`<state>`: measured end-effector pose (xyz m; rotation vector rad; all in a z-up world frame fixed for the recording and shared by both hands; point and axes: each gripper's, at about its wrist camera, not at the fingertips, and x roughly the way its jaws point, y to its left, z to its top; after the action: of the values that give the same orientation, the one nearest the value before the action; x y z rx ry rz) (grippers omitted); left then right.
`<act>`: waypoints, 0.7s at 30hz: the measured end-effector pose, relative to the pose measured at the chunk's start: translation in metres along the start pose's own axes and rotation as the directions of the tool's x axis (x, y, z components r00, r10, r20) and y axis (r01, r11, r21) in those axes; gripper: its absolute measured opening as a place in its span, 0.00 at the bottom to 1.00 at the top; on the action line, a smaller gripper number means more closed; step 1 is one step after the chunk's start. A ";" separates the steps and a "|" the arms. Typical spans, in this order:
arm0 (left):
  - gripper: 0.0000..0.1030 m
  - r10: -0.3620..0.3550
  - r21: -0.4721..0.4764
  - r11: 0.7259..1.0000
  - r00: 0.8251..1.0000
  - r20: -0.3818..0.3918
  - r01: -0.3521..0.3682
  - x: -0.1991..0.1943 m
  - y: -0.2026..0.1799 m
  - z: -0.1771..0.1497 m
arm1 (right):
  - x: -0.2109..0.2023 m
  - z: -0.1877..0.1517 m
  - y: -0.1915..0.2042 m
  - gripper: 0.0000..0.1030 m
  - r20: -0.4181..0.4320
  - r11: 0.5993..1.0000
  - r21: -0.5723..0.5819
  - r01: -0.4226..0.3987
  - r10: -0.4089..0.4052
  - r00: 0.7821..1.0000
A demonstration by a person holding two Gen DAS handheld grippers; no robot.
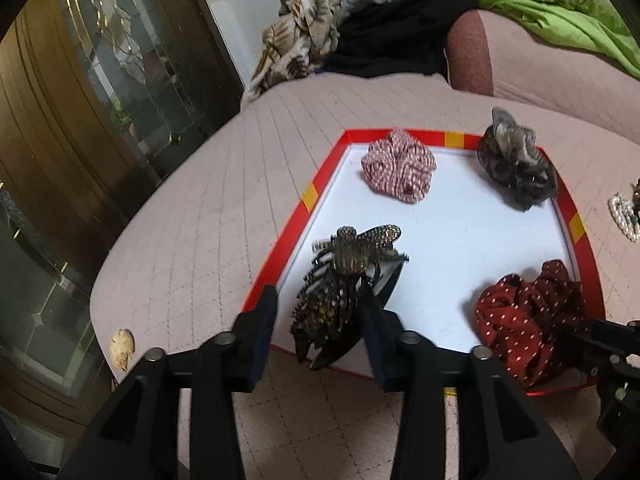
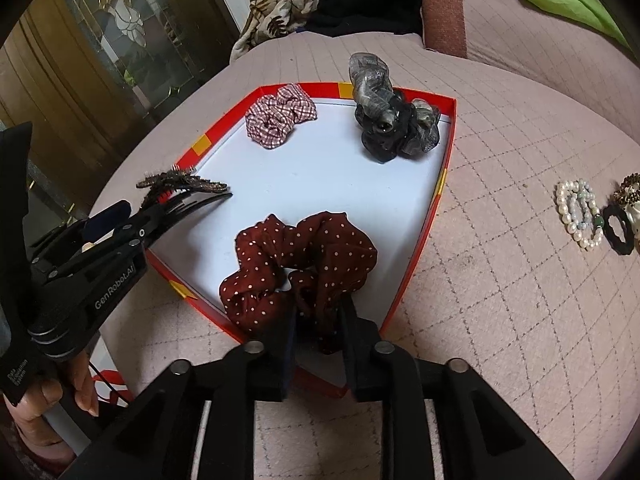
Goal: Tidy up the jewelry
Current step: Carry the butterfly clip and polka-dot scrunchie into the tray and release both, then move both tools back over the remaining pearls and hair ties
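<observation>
A red-rimmed tray [image 1: 316, 194] with a white floor lies on the pink quilted cover; it also shows in the right wrist view [image 2: 444, 168]. My left gripper [image 1: 316, 304] stands open around a beaded dark hair claw clip [image 1: 344, 276] at the tray's near left corner, seen from the side in the right wrist view [image 2: 180, 188]. My right gripper [image 2: 320, 312] is shut on the dark red polka-dot scrunchie [image 2: 300, 256], which rests at the tray's near edge [image 1: 524, 312]. A red checked scrunchie [image 1: 398, 170] and a grey-black scrunchie [image 1: 516, 168] lie at the far end.
On the cover right of the tray lie a pearl bracelet [image 2: 578, 214], a black hair tie [image 2: 619, 230] and a beaded piece [image 2: 630, 188]. Piled clothes [image 1: 308, 28] and a green cloth [image 1: 560, 4] lie behind. A cabinet [image 1: 80, 120] stands at the left.
</observation>
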<state>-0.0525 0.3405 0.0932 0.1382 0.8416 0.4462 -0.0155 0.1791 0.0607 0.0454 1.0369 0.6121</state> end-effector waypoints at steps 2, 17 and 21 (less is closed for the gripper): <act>0.49 -0.001 -0.005 1.000 0.999 0.037 0.001 -0.008 0.000 0.001 | -0.006 0.000 0.001 0.44 0.017 1.000 0.005 0.003 -0.003 1.000; 0.57 -0.019 -0.045 0.999 0.991 0.136 0.025 -0.046 -0.011 0.000 | -0.071 -0.019 -0.020 0.51 0.117 0.999 0.005 0.048 -0.049 0.992; 0.57 -0.047 -0.014 0.999 0.993 0.105 0.048 -0.061 -0.030 -0.008 | -0.095 -0.035 -0.044 0.51 0.137 0.997 0.036 0.074 -0.079 0.987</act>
<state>-0.0842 0.2862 0.1207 0.1251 0.7363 0.3977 -0.0581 0.0867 0.1035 0.0739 0.9092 0.5159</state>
